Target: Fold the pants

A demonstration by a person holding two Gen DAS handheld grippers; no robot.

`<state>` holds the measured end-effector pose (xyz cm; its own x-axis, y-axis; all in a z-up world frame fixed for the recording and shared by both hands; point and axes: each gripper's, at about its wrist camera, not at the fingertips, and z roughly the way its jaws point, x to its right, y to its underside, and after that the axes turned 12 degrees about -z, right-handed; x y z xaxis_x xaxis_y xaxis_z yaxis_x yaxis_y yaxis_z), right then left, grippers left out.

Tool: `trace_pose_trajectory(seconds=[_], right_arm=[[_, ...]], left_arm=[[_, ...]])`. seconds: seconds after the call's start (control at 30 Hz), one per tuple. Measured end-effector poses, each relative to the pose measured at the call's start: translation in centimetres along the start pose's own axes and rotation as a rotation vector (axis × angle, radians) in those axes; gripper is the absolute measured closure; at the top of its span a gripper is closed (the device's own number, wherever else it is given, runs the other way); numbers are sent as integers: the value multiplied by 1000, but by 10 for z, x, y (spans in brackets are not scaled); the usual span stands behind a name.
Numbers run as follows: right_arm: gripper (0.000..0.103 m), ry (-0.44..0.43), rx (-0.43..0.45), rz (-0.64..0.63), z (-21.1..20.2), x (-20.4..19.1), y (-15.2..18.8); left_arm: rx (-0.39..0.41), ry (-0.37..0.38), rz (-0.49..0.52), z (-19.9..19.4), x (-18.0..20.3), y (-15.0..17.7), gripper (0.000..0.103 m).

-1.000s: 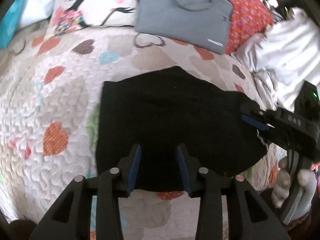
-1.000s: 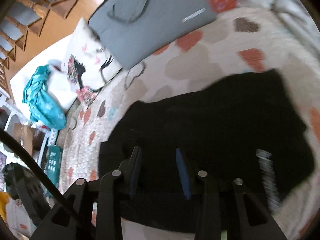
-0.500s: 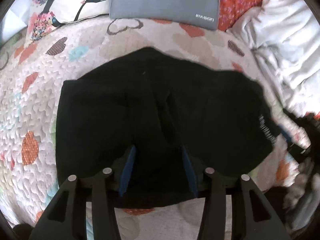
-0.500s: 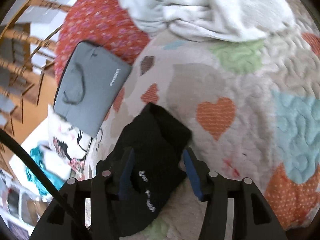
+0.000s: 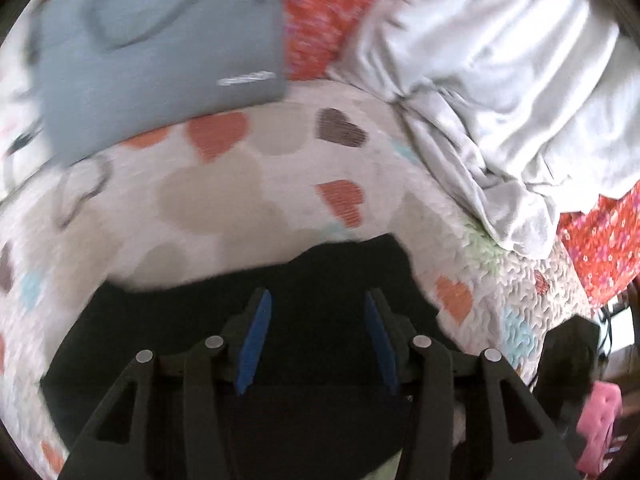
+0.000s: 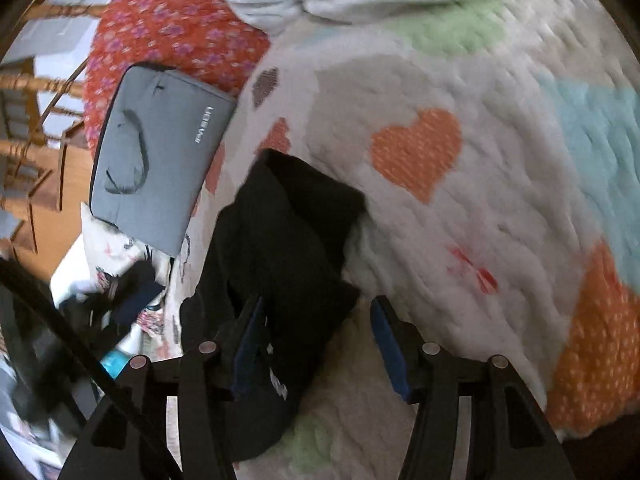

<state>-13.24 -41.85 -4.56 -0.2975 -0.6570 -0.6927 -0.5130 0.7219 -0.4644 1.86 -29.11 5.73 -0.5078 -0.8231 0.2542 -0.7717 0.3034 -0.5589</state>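
Note:
The black pants (image 5: 320,280) lie folded on the heart-patterned quilt (image 5: 224,184). My left gripper (image 5: 316,312) is open right above them, its blue pads apart over the black cloth. In the right wrist view the pants (image 6: 280,232) run from the centre down to the lower left, with white lettering near my left finger. My right gripper (image 6: 316,320) is open at the pants' right edge, its left pad over the cloth and its right pad over bare quilt (image 6: 460,240). Neither gripper holds anything.
A grey laptop sleeve (image 5: 160,40) lies at the far left of the bed, also in the right wrist view (image 6: 160,152). A red flowered pillow (image 6: 168,28) and a crumpled white sheet (image 5: 500,80) lie behind. Wooden chairs (image 6: 32,120) stand beyond the bed.
My left gripper has swung forward and right over the pants, so less cloth shows ahead. My right gripper has shifted slightly, staying at the pants' right edge. Both views are motion-blurred.

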Motion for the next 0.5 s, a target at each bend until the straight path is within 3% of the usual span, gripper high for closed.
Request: trace_pose_trajectory(seconds=[0.3, 0.5], right_arm=[[43, -6, 24, -46, 22, -6, -11], [43, -9, 38, -66, 28, -6, -15]], left_arm=[[-158, 4, 115, 97, 43, -35, 55], [-260, 16, 178, 135, 53, -38, 44]])
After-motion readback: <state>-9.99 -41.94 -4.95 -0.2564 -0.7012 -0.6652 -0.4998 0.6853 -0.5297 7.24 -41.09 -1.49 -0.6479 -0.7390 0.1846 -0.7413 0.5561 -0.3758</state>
